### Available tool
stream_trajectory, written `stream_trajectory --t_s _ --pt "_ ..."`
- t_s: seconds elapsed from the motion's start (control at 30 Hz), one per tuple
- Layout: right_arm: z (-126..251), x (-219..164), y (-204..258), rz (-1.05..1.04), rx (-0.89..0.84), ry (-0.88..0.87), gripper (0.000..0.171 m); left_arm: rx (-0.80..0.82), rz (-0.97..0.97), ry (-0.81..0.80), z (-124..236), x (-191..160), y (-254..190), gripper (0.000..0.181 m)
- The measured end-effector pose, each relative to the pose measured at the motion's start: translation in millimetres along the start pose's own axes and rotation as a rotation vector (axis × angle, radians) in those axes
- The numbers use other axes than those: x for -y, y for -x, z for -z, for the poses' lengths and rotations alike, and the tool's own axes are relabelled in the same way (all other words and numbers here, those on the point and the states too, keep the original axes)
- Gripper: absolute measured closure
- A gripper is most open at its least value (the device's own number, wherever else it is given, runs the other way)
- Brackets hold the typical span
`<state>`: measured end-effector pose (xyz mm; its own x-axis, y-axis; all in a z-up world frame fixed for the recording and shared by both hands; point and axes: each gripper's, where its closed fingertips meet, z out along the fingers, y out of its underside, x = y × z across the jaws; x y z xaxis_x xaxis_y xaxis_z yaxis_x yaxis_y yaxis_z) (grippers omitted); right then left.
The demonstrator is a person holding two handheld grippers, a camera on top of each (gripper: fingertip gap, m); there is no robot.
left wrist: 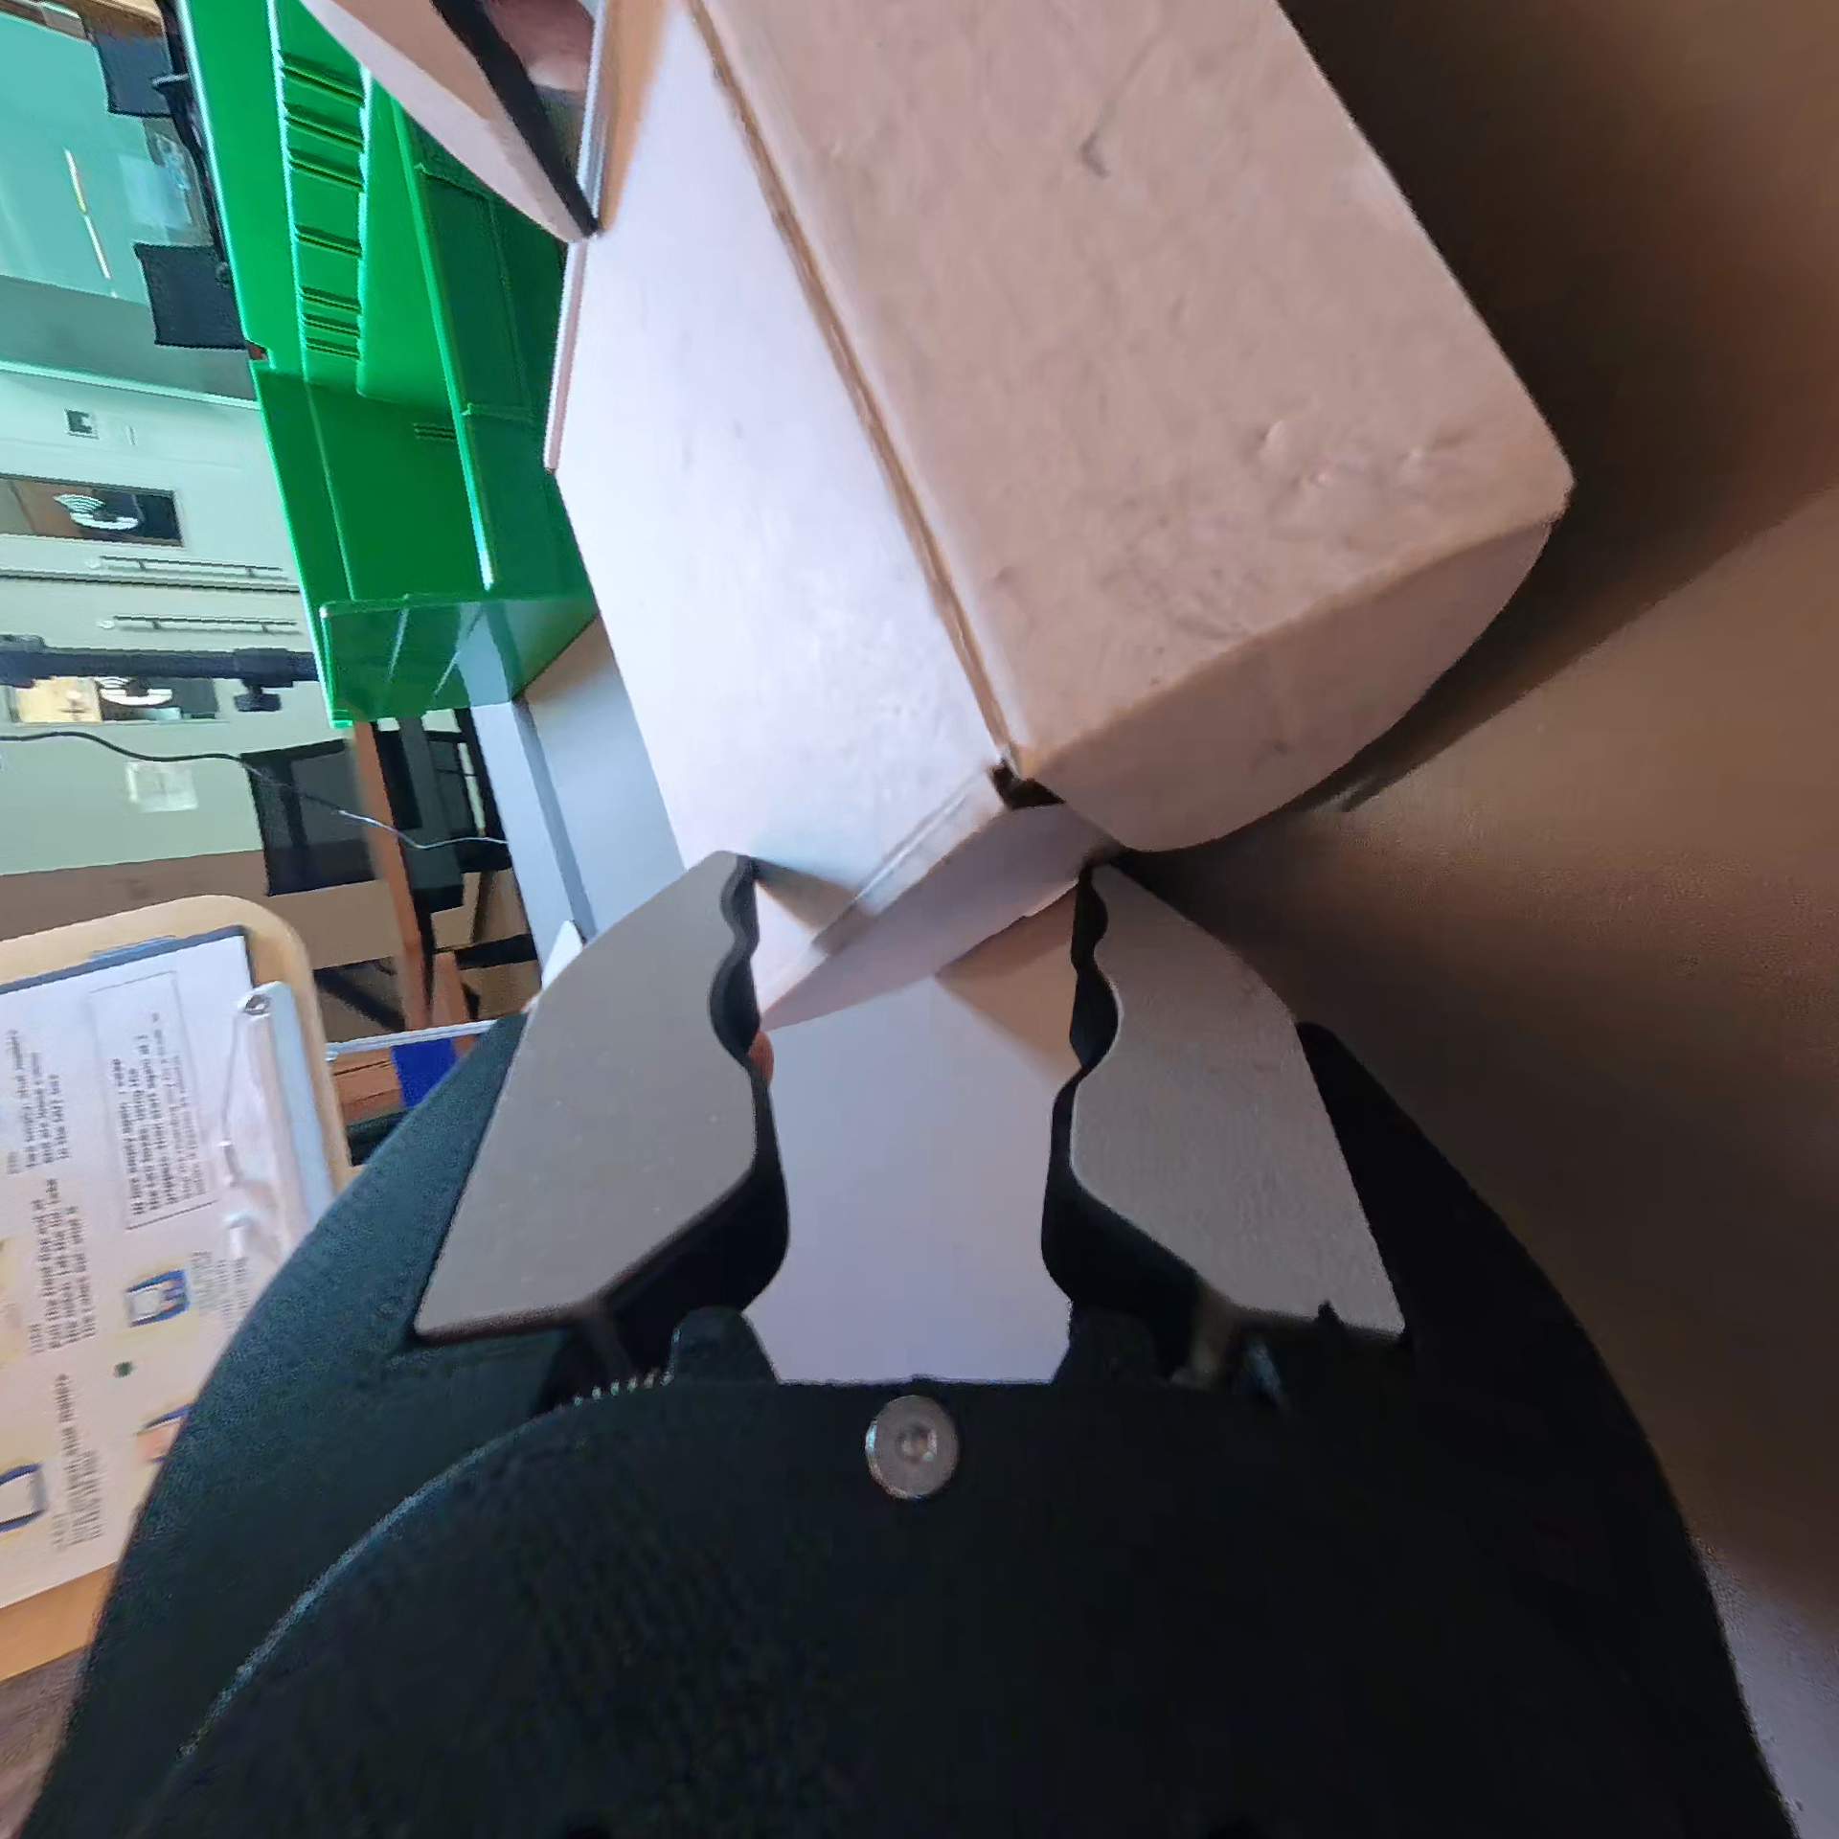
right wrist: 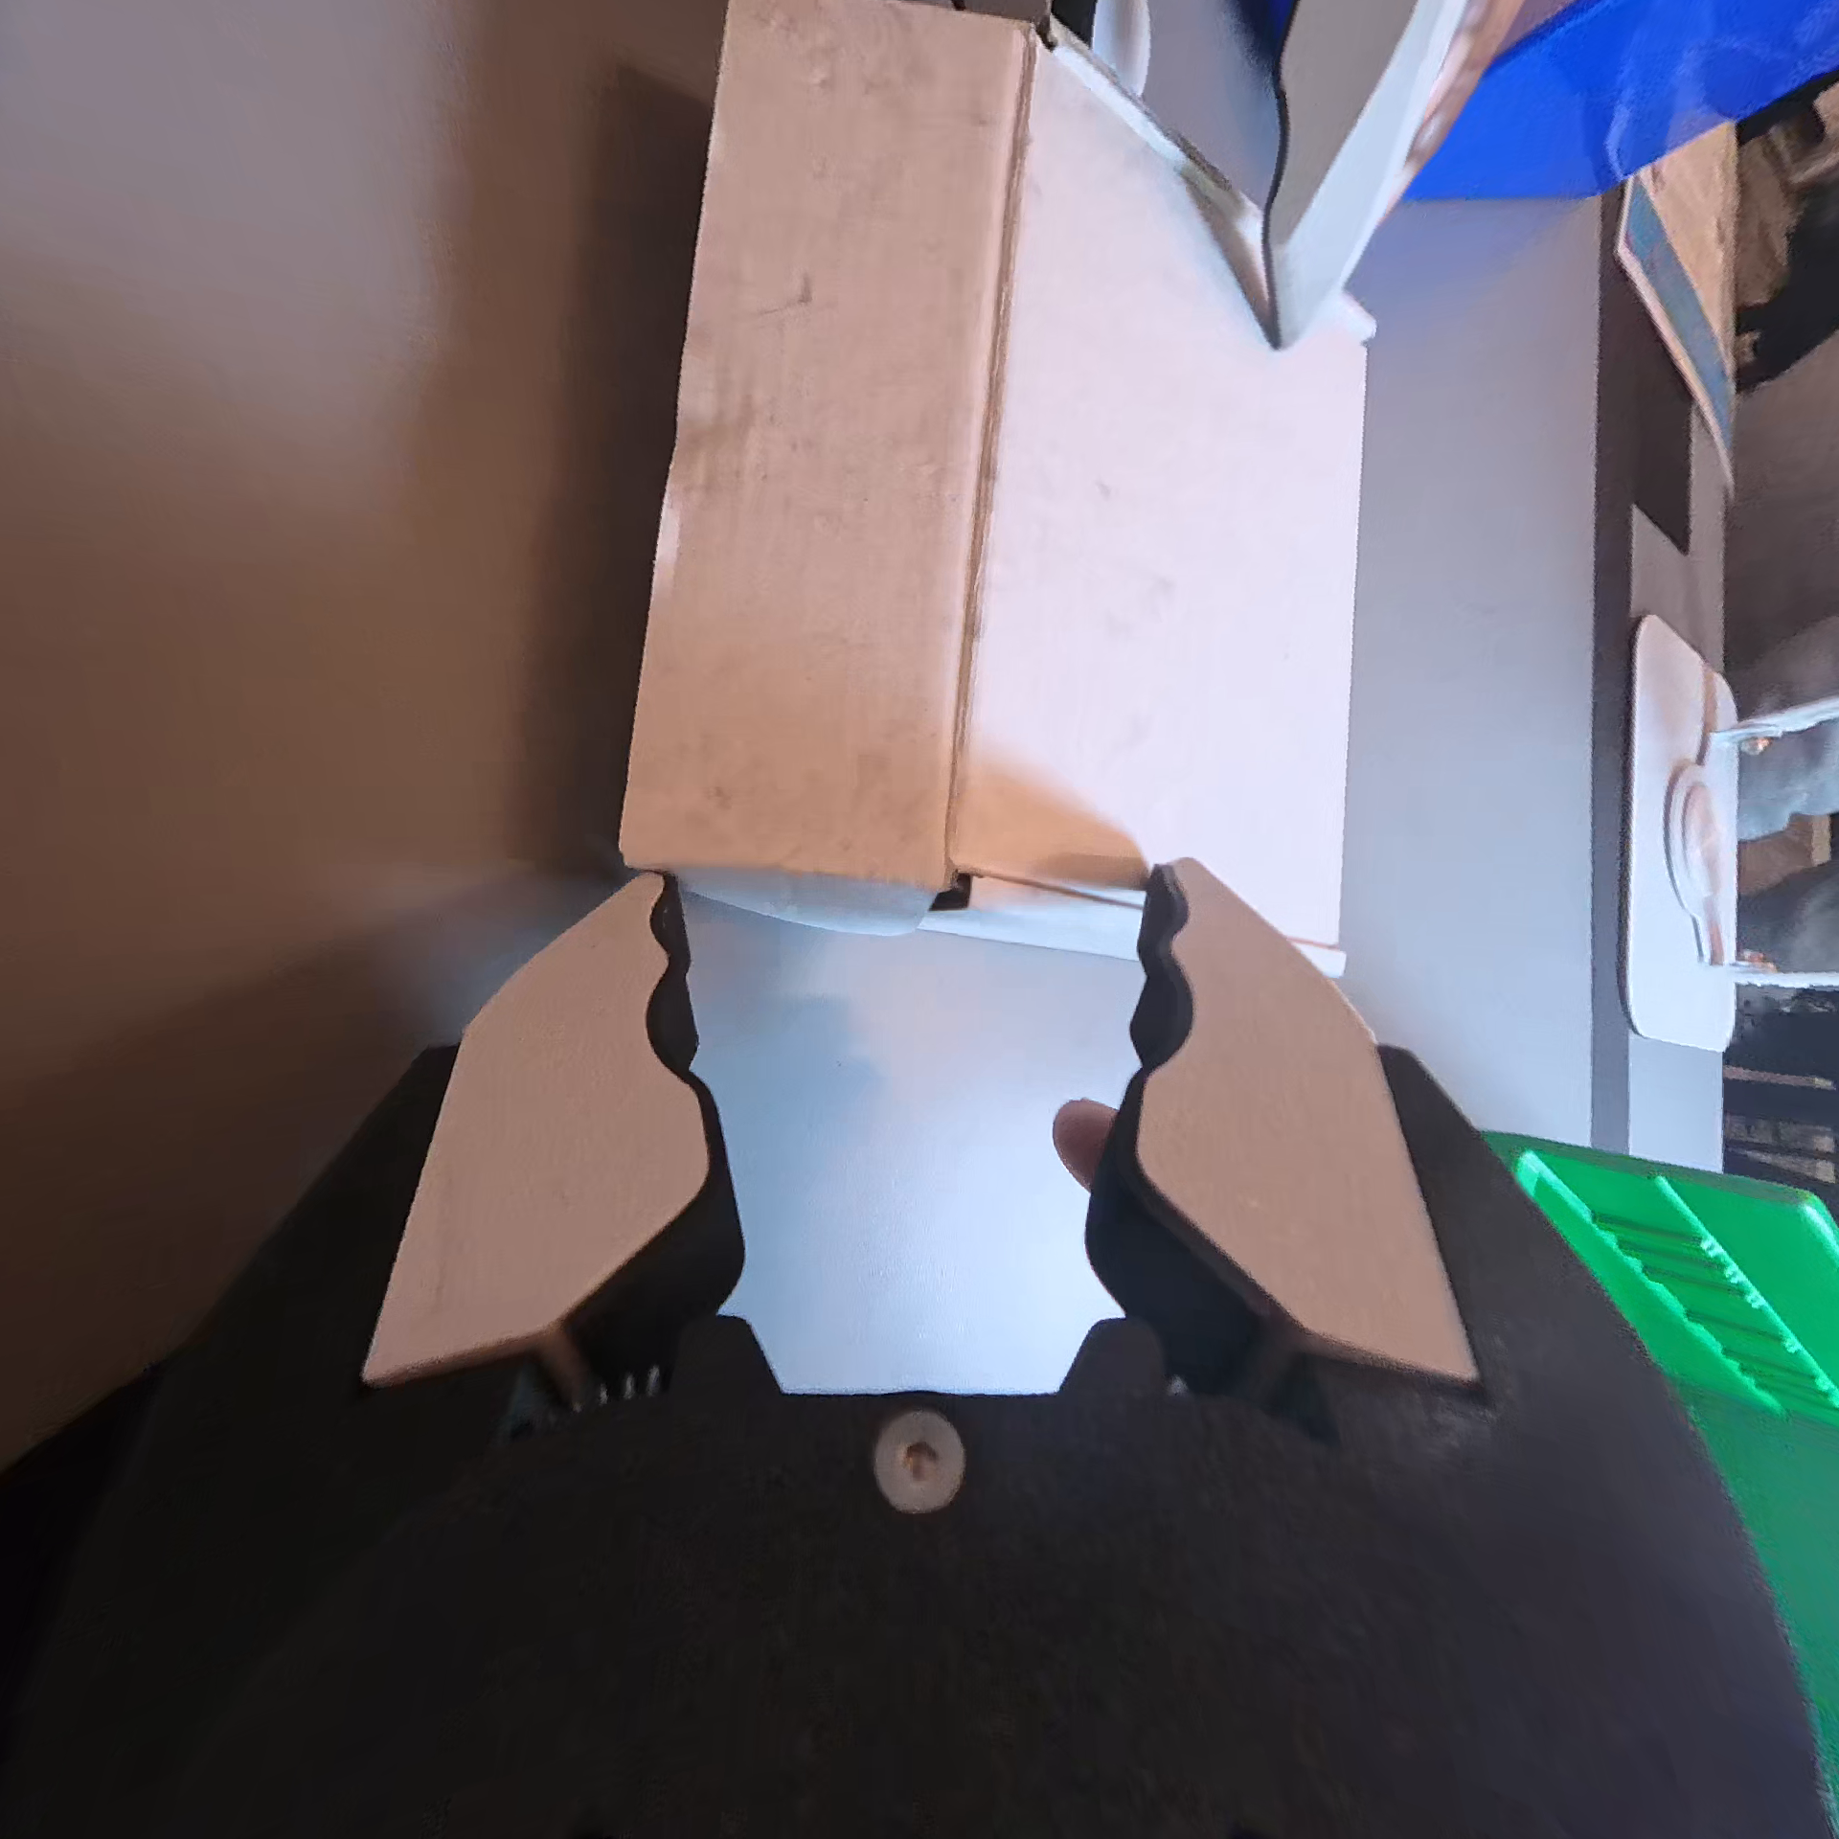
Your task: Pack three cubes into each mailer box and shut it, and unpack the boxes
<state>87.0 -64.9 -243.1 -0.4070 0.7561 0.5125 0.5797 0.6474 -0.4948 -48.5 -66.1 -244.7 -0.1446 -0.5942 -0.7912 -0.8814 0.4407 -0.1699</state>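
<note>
Tools: 2, left [left wrist: 916,876] and right [right wrist: 911,881], both agape, empty; 1 mailer box [right wrist: 1144,597]

A white tabletop [right wrist: 1473,557] carries a green plastic crate [left wrist: 418,398] at one edge, a blue bin [right wrist: 1612,90] lies beyond another, and warm light tints a plain brown wall [right wrist: 299,398].

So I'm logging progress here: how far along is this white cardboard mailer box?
Done: the white cardboard mailer box looks shut, its lid flap down over the front wall. In hand: the open left gripper and open right gripper flank opposite ends, gripping nothing. Left: unclear, since no cubes or other boxes show; only a green plastic crate beyond.
</note>
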Motion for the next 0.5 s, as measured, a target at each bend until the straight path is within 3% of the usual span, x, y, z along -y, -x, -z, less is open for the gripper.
stream_trajectory --t_s 0.2,0.4,0.5 --pt "12 16 -1 -0.128 0.114 -0.129 0.086 -0.097 0.163 -0.079 9 5 1 0.121" --pt "60 58 -30 -0.546 0.437 -0.475 0.099 -0.411 0.761 -0.353 30 25 5 0.123" --pt "64 55 -57 -0.721 0.486 -0.591 0.103 -0.517 1.029 -0.517 32 27 6 0.125"
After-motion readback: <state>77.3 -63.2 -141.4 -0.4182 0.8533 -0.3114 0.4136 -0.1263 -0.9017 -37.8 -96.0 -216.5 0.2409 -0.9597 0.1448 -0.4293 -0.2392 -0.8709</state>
